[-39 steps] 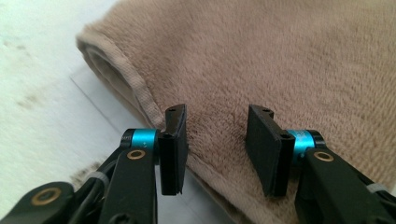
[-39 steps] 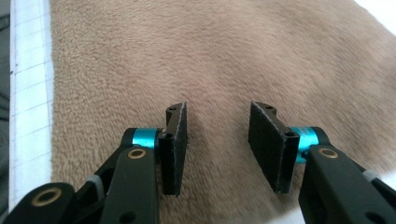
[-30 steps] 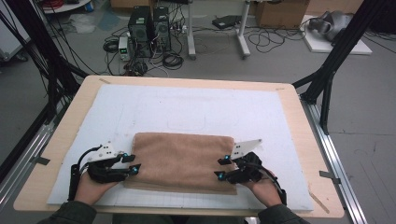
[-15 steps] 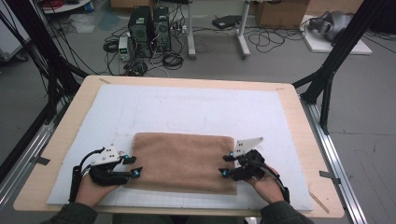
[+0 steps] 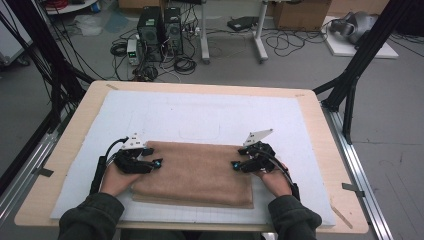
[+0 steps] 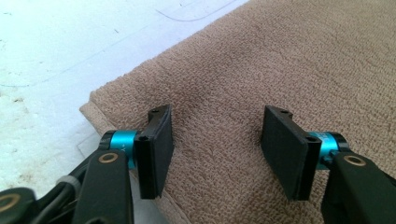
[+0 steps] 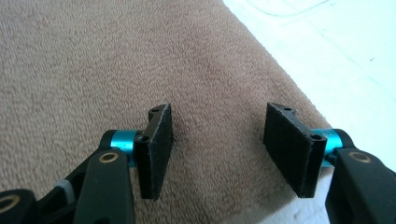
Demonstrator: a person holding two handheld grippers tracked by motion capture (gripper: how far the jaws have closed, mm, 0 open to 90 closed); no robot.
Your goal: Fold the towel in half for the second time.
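With both sets of jaws just having opened off the folded brown towel (image 5: 195,172), left gripper (image 5: 156,163) and right gripper (image 5: 235,165) poised half-wide and empty over its side edges on the white mat (image 5: 210,115), fold apparently finished and released

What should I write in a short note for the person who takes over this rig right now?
Left gripper: open, its jaws have just been opening, nothing between the fingers, over the towel's left end.
Right gripper: open, likewise just opening, holding nothing, over the right end.
Brown towel: folded, flat on the white mat, near the table's front edge.
Done: a fold looks laid; both grips are off the cloth.
Left: probably another fold, or smoothing.
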